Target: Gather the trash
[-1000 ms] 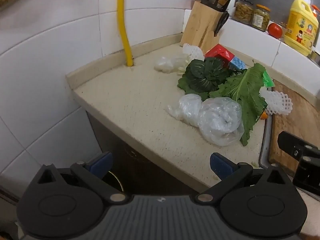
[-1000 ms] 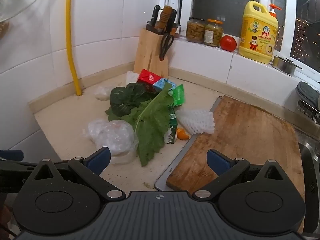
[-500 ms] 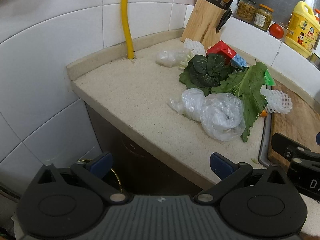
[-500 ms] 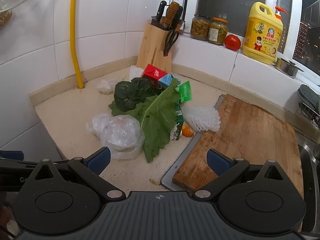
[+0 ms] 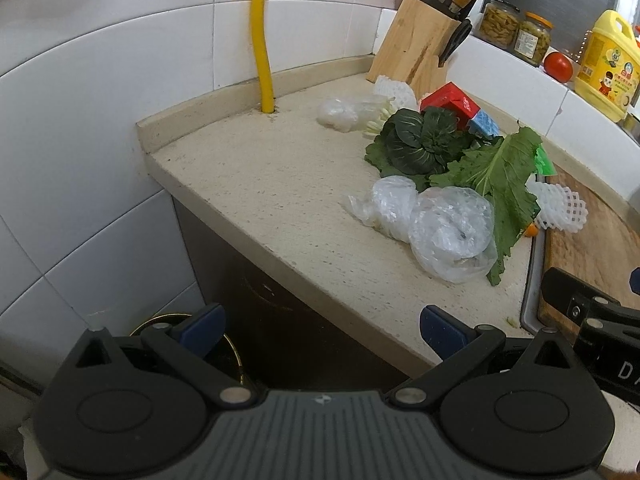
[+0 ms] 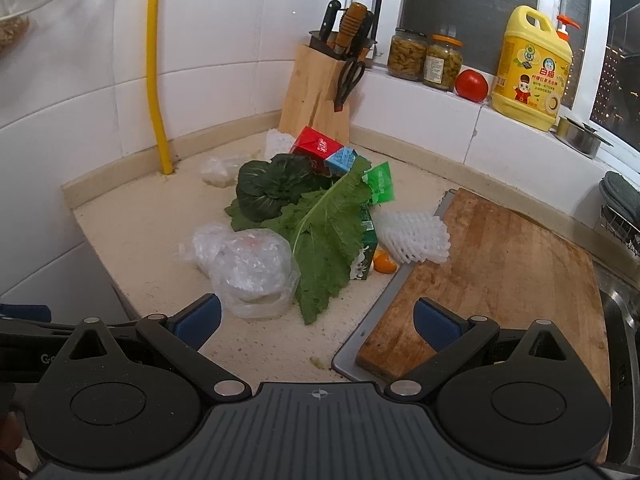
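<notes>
Both tongs, left (image 5: 320, 328) and right (image 6: 316, 320), gaped wide and empty; trash (image 6: 312, 216) lay piled on the surface (image 5: 256, 184) beside the board (image 6: 500, 276).

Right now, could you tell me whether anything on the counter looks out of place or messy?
Yes. A heap of scraps lies loose on the counter: crumpled plastic bags, wilted green leaves, a red carton, a green carton, white foam netting overlapping the cutting board, and an orange peel piece.
</notes>
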`<state>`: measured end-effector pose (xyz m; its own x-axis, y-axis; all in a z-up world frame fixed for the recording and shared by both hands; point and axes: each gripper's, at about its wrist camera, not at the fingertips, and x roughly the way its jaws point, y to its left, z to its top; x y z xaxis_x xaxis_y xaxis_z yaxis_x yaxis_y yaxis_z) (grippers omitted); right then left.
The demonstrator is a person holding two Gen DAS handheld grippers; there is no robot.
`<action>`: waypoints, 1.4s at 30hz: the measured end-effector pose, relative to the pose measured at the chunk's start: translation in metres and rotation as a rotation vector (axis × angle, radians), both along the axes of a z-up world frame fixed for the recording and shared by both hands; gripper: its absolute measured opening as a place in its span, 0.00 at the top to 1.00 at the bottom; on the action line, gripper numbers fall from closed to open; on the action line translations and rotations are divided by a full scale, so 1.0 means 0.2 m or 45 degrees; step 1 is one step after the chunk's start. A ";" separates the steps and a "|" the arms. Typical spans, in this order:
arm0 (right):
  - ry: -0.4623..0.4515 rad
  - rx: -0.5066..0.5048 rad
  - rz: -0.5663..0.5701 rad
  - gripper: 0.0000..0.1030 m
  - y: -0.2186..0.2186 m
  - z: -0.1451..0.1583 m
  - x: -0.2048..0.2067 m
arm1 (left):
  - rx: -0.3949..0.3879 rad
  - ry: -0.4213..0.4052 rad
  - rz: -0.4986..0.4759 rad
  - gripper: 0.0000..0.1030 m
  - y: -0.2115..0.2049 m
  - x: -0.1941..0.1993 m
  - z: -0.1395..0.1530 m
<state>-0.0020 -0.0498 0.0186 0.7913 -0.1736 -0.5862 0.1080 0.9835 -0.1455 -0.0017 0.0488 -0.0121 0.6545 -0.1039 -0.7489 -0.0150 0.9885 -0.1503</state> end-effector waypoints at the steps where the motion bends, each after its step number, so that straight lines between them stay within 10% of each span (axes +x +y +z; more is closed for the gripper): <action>1: 0.001 0.000 0.000 0.00 0.00 0.00 0.00 | 0.000 0.000 0.000 0.03 0.00 0.00 0.00; 42: -0.043 0.019 0.028 0.00 0.03 0.06 -0.04 | 0.009 -0.102 0.023 0.03 0.04 -0.06 0.08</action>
